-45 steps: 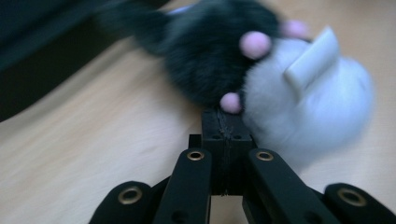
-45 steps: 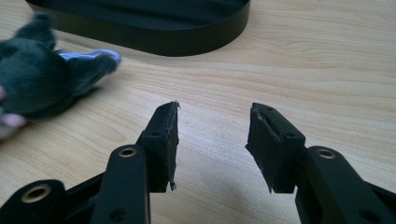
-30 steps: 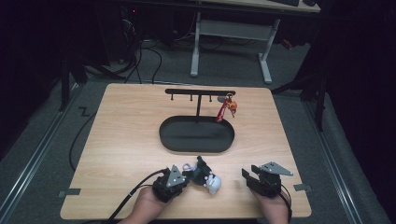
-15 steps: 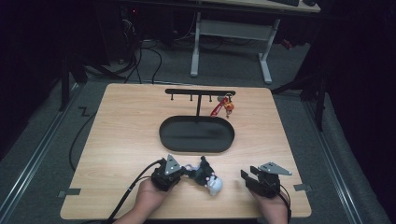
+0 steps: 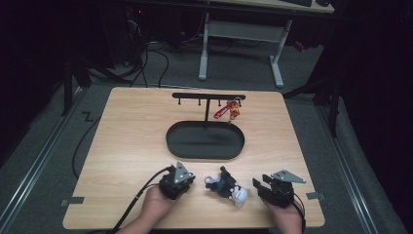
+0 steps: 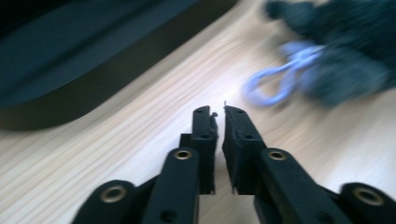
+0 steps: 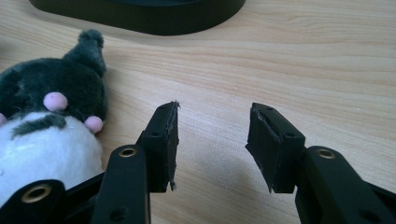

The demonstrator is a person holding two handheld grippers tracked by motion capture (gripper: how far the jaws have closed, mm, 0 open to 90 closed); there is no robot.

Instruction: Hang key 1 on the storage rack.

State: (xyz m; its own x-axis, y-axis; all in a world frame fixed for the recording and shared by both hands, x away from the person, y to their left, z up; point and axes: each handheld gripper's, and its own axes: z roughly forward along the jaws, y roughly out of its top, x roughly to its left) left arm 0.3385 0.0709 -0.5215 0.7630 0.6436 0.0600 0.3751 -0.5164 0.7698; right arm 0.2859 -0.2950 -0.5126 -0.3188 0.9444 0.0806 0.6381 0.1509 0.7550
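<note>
Wooden and pale, the table (image 5: 131,141) carried a black oval tray (image 5: 205,140) at its middle, with a black rack (image 5: 208,97) standing at the tray's far edge and a small red charm (image 5: 228,110) hanging from the rack's right end. From the high view, a plush toy (image 5: 225,186) lay on the near part of the table, between the two tongs and apart from both. The left gripper (image 5: 176,179) sat just left of it and the right gripper (image 5: 272,188) well to its right, each held in a hand at the near edge. The left gripper view added what the high view could not: the left gripper's (image 6: 219,116) jaws were clenched, only a sliver of wood visible between them, gripping nothing. Beyond them, blurred, lay the toy's dark body (image 6: 345,51) with a pale blue loop (image 6: 280,84) attached, and the tray's wall (image 6: 116,65) to the far left. The right gripper view showed the right gripper (image 7: 215,121) released, its jaws standing wide apart over bare wood. In that view the toy (image 7: 51,116) was sharp: dark grey fur, a pointed ear, a white face, two small pink dots, lying beside the left jaw. Whether it touched that jaw could not be told. The tray's rim (image 7: 140,14) ran along the far edge.
</note>
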